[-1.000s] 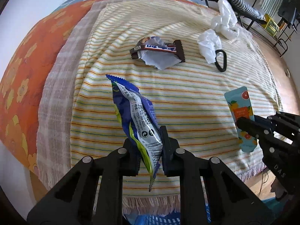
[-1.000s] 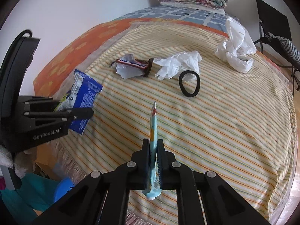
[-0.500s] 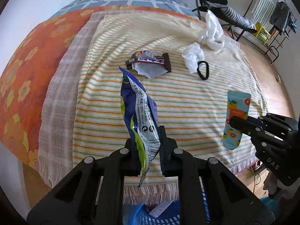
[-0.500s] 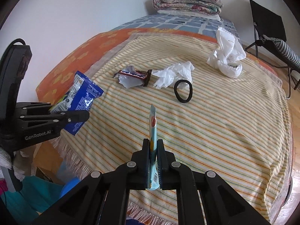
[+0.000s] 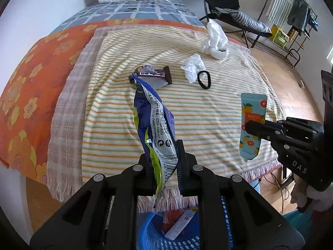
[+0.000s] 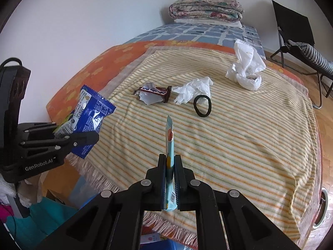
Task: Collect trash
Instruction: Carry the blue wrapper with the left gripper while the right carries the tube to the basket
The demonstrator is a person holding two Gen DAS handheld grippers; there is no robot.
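The blue wrapper (image 5: 158,129) hangs clamped in the left gripper (image 5: 166,166) above the blue basket (image 5: 187,237); the teal sachet (image 6: 169,145) is pinched in the right gripper (image 6: 170,179); a candy wrapper (image 5: 154,77), tissue (image 5: 192,67), black band (image 5: 205,80) and plastic bag (image 5: 215,41) lie on the bed (image 5: 208,114).

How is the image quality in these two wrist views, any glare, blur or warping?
Left wrist view: strong fisheye bend, dark corners, the blue snack wrapper sharp, with some sheen on its foil. Right wrist view: the same barrel warp, soft even daylight, no motion blur, the striped blanket crisp.
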